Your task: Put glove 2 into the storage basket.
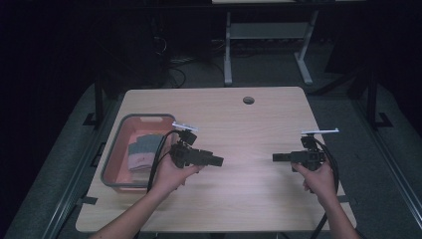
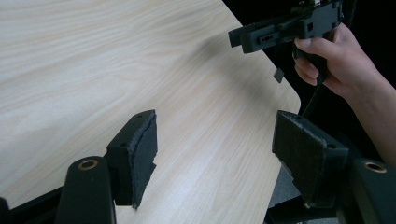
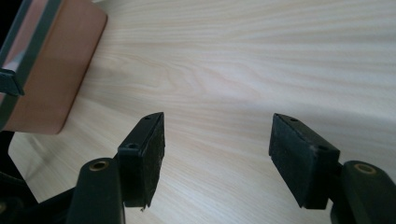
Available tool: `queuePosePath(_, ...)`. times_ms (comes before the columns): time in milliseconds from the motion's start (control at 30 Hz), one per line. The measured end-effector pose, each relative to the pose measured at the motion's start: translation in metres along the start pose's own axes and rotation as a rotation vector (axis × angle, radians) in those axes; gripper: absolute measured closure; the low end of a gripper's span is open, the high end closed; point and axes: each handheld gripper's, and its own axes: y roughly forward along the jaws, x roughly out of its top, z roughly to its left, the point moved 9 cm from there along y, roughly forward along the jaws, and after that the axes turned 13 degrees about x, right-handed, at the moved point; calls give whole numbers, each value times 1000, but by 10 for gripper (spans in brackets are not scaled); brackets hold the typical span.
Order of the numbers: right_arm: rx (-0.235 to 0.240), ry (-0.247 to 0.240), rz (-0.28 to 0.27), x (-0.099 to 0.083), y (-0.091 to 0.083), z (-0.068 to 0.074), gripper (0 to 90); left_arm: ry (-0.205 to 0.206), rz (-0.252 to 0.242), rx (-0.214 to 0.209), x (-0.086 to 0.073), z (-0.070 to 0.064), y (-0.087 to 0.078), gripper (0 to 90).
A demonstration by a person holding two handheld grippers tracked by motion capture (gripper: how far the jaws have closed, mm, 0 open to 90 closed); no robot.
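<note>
The folded cloths (image 1: 141, 152), probably towels, lie in the pink basin (image 1: 115, 144) at nine o'clock on the table (image 1: 249, 194). The left gripper (image 1: 217, 161) hovers beside it, jaws apart and empty; the right gripper (image 1: 275, 157), at three o'clock, likewise gapes, both poised to start.

Setting: a laboratory or recording studio, not a home. Evidence follows. A single light wood-grain table (image 1: 259, 114) with rounded corners stands on grey carpet (image 1: 69, 159); a round cable port (image 1: 248, 100) is cut into the top at 12 o'clock. At 12 o'clock beyond the table stands a second desk on a white metal frame (image 1: 228, 50), with loose cables (image 1: 174, 69) lying on the floor at 11 o'clock. Black stands (image 1: 98, 99) rise at 10 o'clock and 2 o'clock. The surroundings are dark, with light falling mainly on the tabletop. A pink plastic tub (image 1: 115, 154) with a grey rim sits at 9 o'clock on the table.
</note>
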Motion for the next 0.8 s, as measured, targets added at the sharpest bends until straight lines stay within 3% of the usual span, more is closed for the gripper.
queuePosePath(400, -11, 6, -22, -16, -14, -11, 354, 25, 9, -54, -15, -18, 13, 298)
queuePosePath(800, -21, 10, -35, -32, -18, -18, 350, 48, 5, -61, -36, -24, 17, 297)
